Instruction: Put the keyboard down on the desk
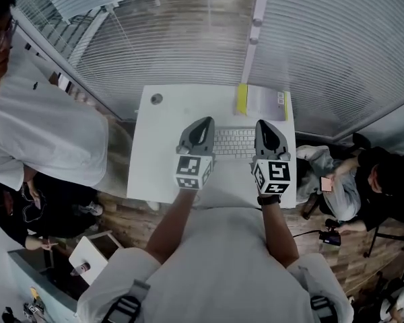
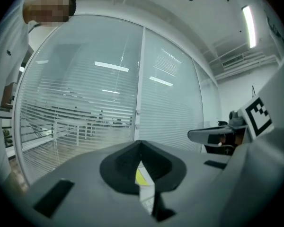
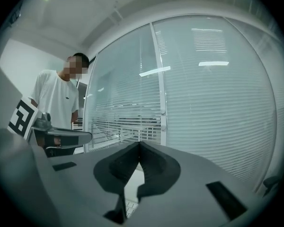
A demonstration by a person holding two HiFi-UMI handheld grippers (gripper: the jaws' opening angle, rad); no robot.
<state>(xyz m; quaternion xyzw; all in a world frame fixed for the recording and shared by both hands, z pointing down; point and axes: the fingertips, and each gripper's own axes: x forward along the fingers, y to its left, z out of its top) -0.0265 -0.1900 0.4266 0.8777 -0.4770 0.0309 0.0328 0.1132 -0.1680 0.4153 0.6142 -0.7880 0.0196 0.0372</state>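
Observation:
A white keyboard (image 1: 234,142) lies flat on the white desk (image 1: 163,160), between my two grippers in the head view. My left gripper (image 1: 203,123) hovers over its left end and my right gripper (image 1: 264,125) over its right end. Both are shut, tips meeting, with nothing between them. In the left gripper view the closed jaws (image 2: 141,143) point at the glass wall, and the right gripper (image 2: 213,136) shows beside them. Below the closed jaws (image 3: 139,144) in the right gripper view, a sliver of keyboard (image 3: 131,207) shows.
A yellow-and-white booklet (image 1: 262,103) lies at the desk's back right and a round cable hole (image 1: 156,99) at its back left. A glass wall with blinds (image 1: 310,39) stands behind. A person in white (image 1: 34,126) stands left; another person (image 1: 363,180) sits right.

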